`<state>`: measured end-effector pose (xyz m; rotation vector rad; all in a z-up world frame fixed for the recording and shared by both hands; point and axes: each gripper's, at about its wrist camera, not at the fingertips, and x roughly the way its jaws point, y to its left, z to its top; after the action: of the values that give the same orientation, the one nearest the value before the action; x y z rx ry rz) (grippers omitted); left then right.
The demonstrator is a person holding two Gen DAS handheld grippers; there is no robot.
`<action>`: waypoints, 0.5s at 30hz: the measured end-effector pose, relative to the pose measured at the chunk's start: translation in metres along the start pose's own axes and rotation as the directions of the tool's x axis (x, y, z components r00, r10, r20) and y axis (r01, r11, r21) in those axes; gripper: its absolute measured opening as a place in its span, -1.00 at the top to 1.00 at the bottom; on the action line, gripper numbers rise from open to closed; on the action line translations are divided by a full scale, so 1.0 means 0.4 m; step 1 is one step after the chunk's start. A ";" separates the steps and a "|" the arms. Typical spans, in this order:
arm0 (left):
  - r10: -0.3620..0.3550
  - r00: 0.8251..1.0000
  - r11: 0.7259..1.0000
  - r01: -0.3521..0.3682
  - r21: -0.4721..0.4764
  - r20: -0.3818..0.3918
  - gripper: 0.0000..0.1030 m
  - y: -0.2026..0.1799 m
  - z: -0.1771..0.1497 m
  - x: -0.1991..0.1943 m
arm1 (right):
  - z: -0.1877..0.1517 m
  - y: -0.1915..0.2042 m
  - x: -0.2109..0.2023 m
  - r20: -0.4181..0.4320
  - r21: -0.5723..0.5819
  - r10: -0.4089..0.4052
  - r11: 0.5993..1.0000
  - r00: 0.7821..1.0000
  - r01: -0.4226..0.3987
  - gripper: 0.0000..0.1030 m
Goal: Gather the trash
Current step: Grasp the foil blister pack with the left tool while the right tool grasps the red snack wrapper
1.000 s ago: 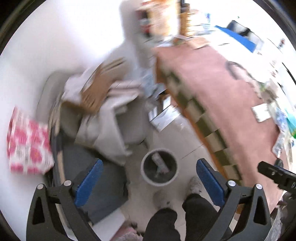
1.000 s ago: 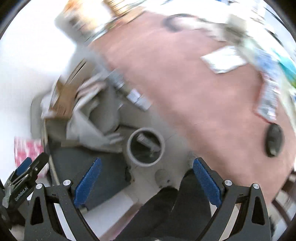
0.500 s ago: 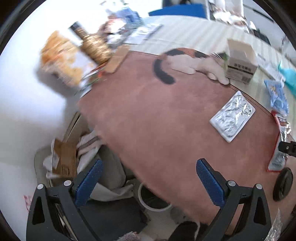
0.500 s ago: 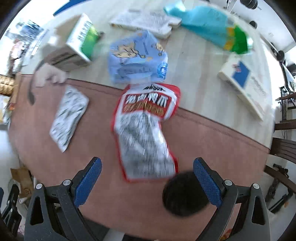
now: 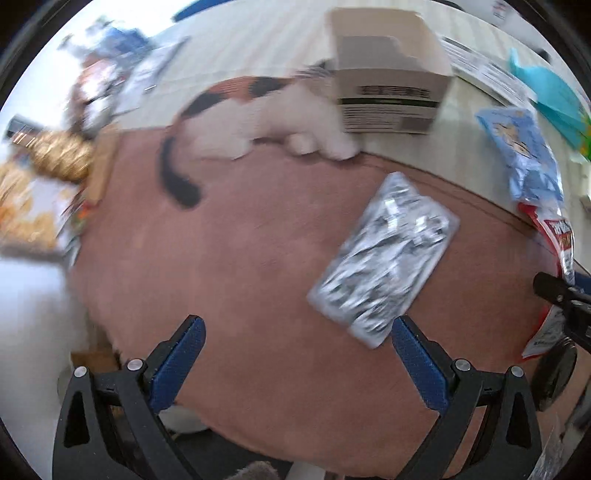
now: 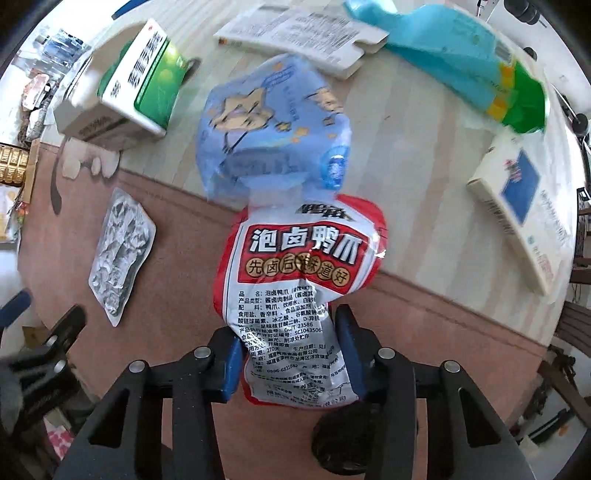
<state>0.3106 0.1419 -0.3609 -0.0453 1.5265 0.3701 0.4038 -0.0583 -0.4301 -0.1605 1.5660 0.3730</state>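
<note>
The right tool (image 6: 291, 354) is clamped on the lower end of a red-and-white snack wrapper (image 6: 299, 280), its blue pads pressed against the wrapper's two sides. The wrapper lies on the counter (image 6: 177, 302), across the edge of a brown mat (image 6: 184, 258), with its top end touching a crumpled blue wrapper (image 6: 273, 125) beyond it. A dark round object sits just under the wrapper's lower end — what it is cannot be told.

The left tool (image 5: 295, 354) hangs over the mat with its fingers spread wide and nothing between them. A silver foil packet (image 5: 384, 254) lies flat on the mat, just ahead of the left tool's right finger. Further back, a green-and-white carton (image 6: 125, 85) stands beside the cat printed on the mat — and a turquoise bag (image 6: 454, 55), a flat white box (image 6: 521, 210) and a printed leaflet (image 6: 299, 33) lie scattered on the striped counter.
</note>
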 end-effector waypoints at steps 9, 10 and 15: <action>-0.052 0.995 0.956 0.076 0.284 -0.091 -0.94 -0.123 0.096 0.085 | 0.033 -0.083 -0.016 -0.019 0.047 0.010 0.999 1.000 -0.010 0.08; -0.061 0.993 0.955 0.086 0.284 -0.097 -0.89 -0.123 0.098 0.089 | 0.034 -0.085 -0.016 -0.020 0.047 0.011 0.999 1.000 -0.010 0.08; -0.206 0.970 0.968 0.222 0.119 -0.133 -0.32 -0.074 0.092 0.091 | 0.043 -0.085 -0.012 -0.027 0.050 0.031 0.998 0.999 -0.030 0.08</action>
<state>0.3541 0.1309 -0.4005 -0.1281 1.6434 0.0933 0.4314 -0.0850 -0.4298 -0.1040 1.6051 0.3568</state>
